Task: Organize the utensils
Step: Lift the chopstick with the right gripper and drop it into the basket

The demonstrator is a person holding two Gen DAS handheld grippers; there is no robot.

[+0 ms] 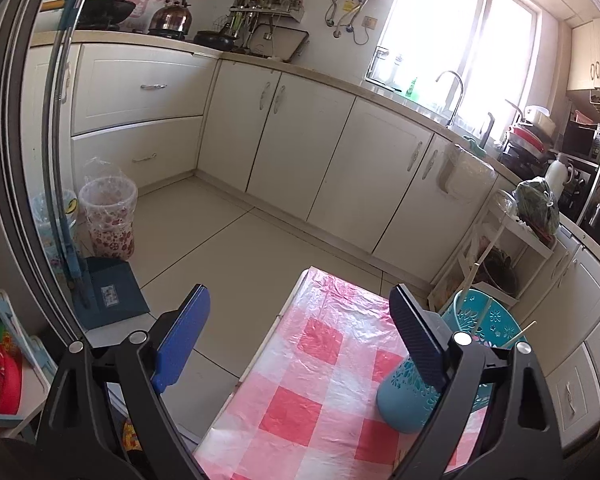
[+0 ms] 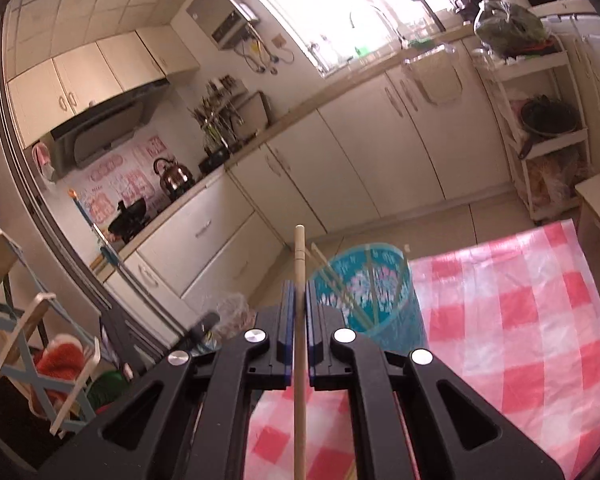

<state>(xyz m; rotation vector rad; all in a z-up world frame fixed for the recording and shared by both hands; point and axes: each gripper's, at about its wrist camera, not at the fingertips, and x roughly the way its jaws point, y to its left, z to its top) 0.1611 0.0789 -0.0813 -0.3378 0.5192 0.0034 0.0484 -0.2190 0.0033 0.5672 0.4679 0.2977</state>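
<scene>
A teal perforated utensil holder (image 1: 416, 392) stands upright on the red-and-white checked tablecloth (image 1: 320, 380), with a few pale chopsticks (image 1: 520, 334) sticking out of its mouth. My left gripper (image 1: 300, 336) is open and empty, its right finger just in front of the holder. In the right wrist view my right gripper (image 2: 299, 292) is shut on a wooden chopstick (image 2: 300, 360) that runs lengthwise between the blue pads and pokes out past them. The same teal holder (image 2: 380, 300) stands just beyond and right of those fingertips, holding several chopsticks (image 2: 340, 288).
The table's far edge (image 1: 300, 280) drops to a tiled floor. White kitchen cabinets (image 1: 300, 152) line the far wall. A white shelf rack (image 2: 540, 120) stands beyond the table on the right. A floral bin (image 1: 108, 220) and a dustpan (image 1: 112, 292) sit at the left.
</scene>
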